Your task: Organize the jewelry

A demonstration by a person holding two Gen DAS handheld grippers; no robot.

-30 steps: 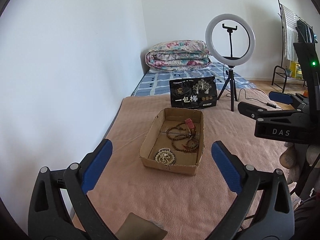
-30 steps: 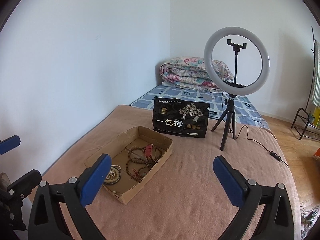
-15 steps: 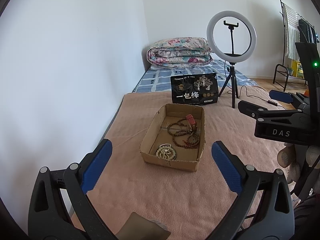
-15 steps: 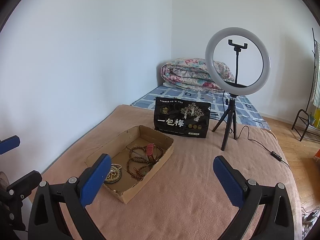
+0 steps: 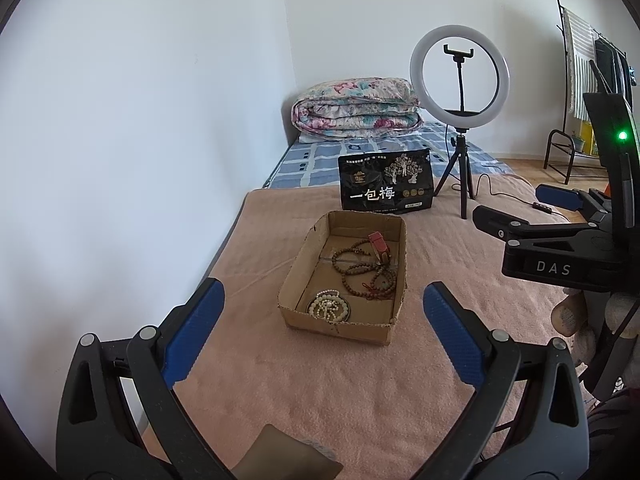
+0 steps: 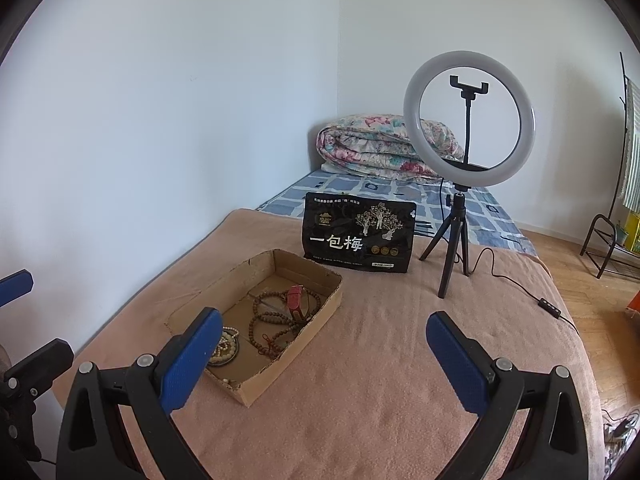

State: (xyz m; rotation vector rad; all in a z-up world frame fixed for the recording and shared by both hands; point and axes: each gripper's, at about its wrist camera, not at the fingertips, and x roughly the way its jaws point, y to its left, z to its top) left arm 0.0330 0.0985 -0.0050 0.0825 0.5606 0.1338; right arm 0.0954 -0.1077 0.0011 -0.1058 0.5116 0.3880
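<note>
A shallow cardboard box [image 5: 296, 276] [image 6: 320, 304] lies on a pink blanket. Inside are a brown bead necklace [image 5: 366, 270] [image 6: 272, 326], a red watch strap [image 5: 379, 245] [image 6: 295, 301] and a coil of white beads on a dark disc [image 5: 329, 308] [image 6: 226, 346]. My left gripper [image 5: 324, 320] is open and empty, held back from the box's near end. My right gripper [image 6: 324, 344] is open and empty, to the right of the box; it also shows in the left wrist view [image 5: 520, 216].
A black snack bag [image 5: 386, 186] [image 6: 358, 236] stands behind the box. A ring light on a tripod [image 5: 460, 76] [image 6: 468, 128] stands to its right with a trailing cable [image 6: 516, 284]. A folded quilt [image 5: 356, 108] lies at the back. A white wall runs along the left.
Both grippers have tilted slightly, so the box sits a little lower in the left wrist view. The jewelry has not moved, and both grippers stay open.
</note>
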